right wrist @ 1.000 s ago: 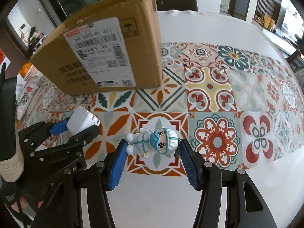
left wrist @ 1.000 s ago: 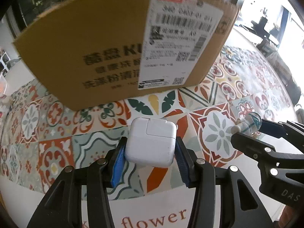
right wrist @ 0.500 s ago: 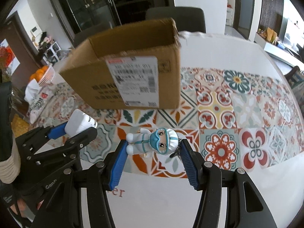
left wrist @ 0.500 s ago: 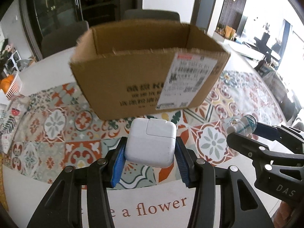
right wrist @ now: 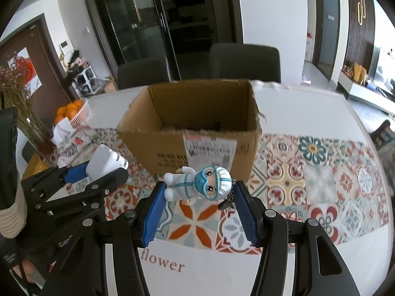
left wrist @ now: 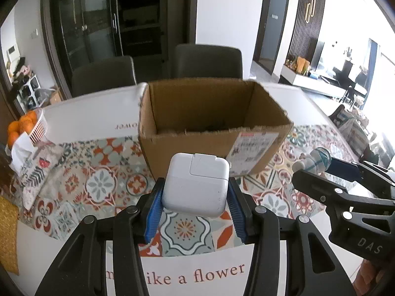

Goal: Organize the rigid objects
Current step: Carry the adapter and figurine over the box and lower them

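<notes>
White charger (left wrist: 196, 185) and figurine (right wrist: 197, 183) hanging before the open box (left wrist: 212, 128).

Clamping: left gripper (left wrist: 196, 212) on the charger, folded plug face up; right gripper (right wrist: 197, 207) on the figurine, lying crosswise, head rightward.

Daylight floods in from blown-out windows (left wrist: 377, 56) at right, leaving the cabinets (right wrist: 153, 24) at the back dim; fisheye curvature bends the edges, and the cardboard box (left wrist: 212, 123) shows slight motion blur.
</notes>
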Action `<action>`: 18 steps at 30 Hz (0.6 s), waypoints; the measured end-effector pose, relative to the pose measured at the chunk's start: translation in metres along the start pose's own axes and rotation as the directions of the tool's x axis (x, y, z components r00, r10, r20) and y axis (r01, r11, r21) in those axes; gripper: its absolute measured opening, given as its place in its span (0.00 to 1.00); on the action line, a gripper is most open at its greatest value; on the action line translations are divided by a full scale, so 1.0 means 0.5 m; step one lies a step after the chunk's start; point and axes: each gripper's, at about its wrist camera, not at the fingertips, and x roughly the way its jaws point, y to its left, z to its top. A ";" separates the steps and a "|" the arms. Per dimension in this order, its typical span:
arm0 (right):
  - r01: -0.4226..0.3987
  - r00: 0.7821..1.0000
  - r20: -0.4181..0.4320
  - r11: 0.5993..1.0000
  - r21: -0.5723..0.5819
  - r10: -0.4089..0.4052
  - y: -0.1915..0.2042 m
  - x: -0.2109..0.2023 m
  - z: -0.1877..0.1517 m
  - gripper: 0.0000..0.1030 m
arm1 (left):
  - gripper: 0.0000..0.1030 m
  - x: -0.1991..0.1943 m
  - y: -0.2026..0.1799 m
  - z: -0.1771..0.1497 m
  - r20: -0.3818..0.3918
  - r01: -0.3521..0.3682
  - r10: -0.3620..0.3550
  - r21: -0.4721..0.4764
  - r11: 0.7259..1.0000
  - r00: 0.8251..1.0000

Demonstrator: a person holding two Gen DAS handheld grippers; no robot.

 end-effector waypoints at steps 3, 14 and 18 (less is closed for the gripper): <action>-0.003 1.000 0.025 1.000 -0.011 0.003 0.009 -0.013 0.019 0.54 | 0.47 -0.016 0.003 0.016 0.023 -0.013 0.013 0.007 1.000 1.000; -0.007 0.995 0.099 0.999 -0.054 0.012 0.034 -0.040 0.078 0.54 | 0.47 -0.060 0.022 0.073 0.099 -0.027 0.027 -0.004 1.000 0.995; -0.012 0.992 0.124 0.998 -0.069 0.021 0.041 -0.043 0.105 0.54 | 0.47 -0.064 0.029 0.097 0.111 -0.024 0.025 -0.008 1.000 0.994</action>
